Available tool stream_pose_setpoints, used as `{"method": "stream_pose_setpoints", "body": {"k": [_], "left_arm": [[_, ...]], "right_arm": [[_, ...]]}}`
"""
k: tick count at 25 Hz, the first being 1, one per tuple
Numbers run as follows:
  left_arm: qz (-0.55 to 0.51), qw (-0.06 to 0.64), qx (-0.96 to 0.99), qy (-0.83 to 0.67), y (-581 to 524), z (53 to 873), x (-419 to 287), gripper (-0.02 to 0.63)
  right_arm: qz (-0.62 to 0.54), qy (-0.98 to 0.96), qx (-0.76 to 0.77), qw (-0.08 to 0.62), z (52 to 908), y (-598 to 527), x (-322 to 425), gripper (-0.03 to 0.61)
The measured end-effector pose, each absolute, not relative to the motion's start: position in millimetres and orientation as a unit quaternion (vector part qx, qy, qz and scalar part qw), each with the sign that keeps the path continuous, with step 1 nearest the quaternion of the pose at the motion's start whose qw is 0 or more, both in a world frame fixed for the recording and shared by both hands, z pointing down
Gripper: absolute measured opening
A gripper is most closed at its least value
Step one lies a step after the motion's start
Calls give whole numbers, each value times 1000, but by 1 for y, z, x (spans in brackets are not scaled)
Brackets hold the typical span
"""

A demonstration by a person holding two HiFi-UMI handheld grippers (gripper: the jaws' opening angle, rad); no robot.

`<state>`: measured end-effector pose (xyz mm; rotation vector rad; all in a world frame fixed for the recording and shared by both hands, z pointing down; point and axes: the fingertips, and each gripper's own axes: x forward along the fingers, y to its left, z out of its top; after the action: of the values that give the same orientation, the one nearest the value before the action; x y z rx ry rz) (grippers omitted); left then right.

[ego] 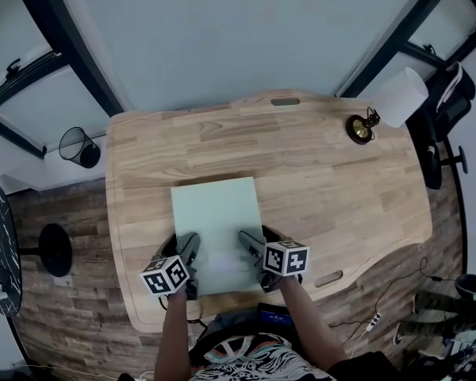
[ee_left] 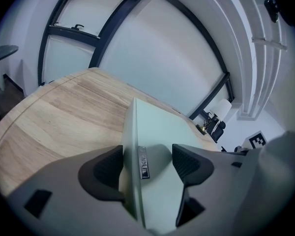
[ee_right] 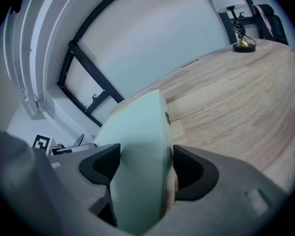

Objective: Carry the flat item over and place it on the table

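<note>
A flat pale green item (ego: 216, 221) lies over the near middle of the wooden table (ego: 325, 173), long side pointing away from me. My left gripper (ego: 187, 251) grips its near left edge, and my right gripper (ego: 254, 246) grips its near right edge. In the left gripper view the item (ee_left: 157, 132) runs between the two dark pads of the left gripper (ee_left: 147, 163), thin edge showing. The right gripper view has the item (ee_right: 142, 132) pinched between the right gripper's (ee_right: 142, 166) pads. I cannot tell if the item rests on the table or hangs just above it.
A white-shaded lamp (ego: 397, 98) on a brass base (ego: 360, 129) stands at the table's far right. A wire bin (ego: 79, 147) and a black stool (ego: 54, 250) are on the floor to the left. A dark office chair (ego: 444, 109) is at the right.
</note>
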<state>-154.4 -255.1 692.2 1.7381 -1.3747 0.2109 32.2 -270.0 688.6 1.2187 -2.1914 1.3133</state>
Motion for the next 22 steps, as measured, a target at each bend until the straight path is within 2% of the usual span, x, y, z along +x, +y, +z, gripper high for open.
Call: {"method": "stream_pose_setpoints", "body": {"k": [4,12,13,14,16,17,22], "left_arm": [[85,433,700,-561,-255,686,-157,304],[73,373,710,-593,-264,648,-164,299],[77,364,714,-594,-265,644,-164,279],[84,353,718,-595,-265,640,-165,241],[103,331,724,-597,-264,636,-167,82],[110,327,726,-595,-264,635,-167,35],[59,358,747,-557,-260,622,-155,12]], "right_arm": [[419,-775,437,178,682,-271,34,324],[262,-811,469,230,647,-279,35,299],[248,-814,474,227,642,-279,35,283],[235,-814,482,222,637,-280,36,196],[221,-811,499,208,629,-281,40,63],[221,-810,505,201,626,-281,42,6],[213,-811,512,187,614,-277,48,6]]}}
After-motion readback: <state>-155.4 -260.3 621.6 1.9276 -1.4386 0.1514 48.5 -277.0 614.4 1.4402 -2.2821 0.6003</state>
